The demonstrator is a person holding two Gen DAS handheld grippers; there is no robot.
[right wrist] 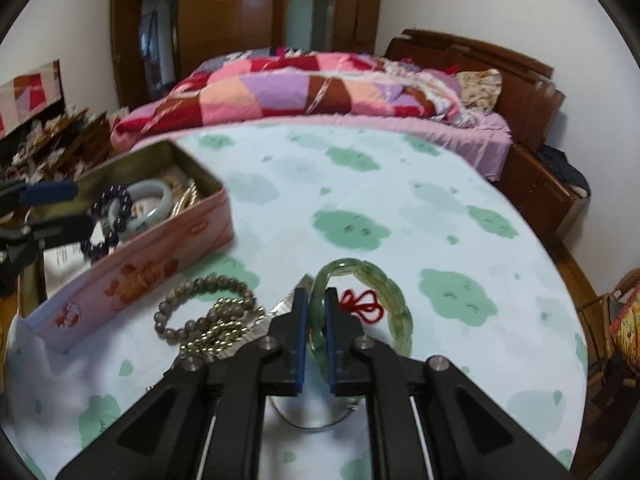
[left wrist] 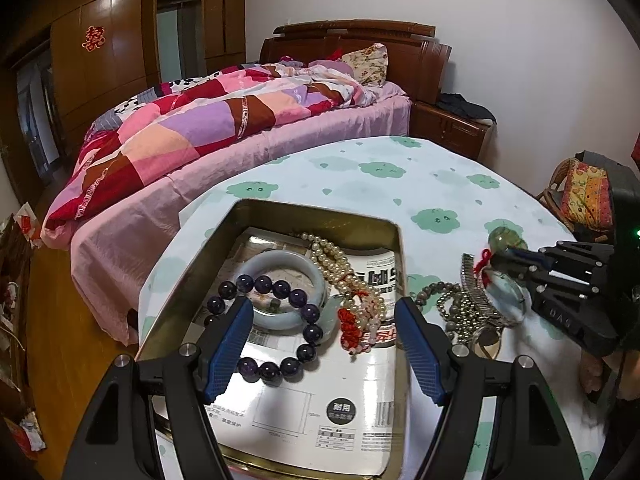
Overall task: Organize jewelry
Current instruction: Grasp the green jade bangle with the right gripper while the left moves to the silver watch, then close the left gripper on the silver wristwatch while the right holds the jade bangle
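The right gripper (right wrist: 316, 300) has its blue pads pinched on the near rim of a green jade bangle (right wrist: 366, 280) with a red knotted cord, which stands upright on the cloud-print tablecloth (right wrist: 360, 184), right of a grey bead bracelet (right wrist: 200, 304) and a gold chain (right wrist: 224, 324). The left gripper (left wrist: 324, 344) hangs wide open and empty over the tin box (right wrist: 132, 268), where a purple bead bracelet (left wrist: 276, 320), a pale bangle (left wrist: 280, 276) and a pearl strand (left wrist: 340, 268) lie
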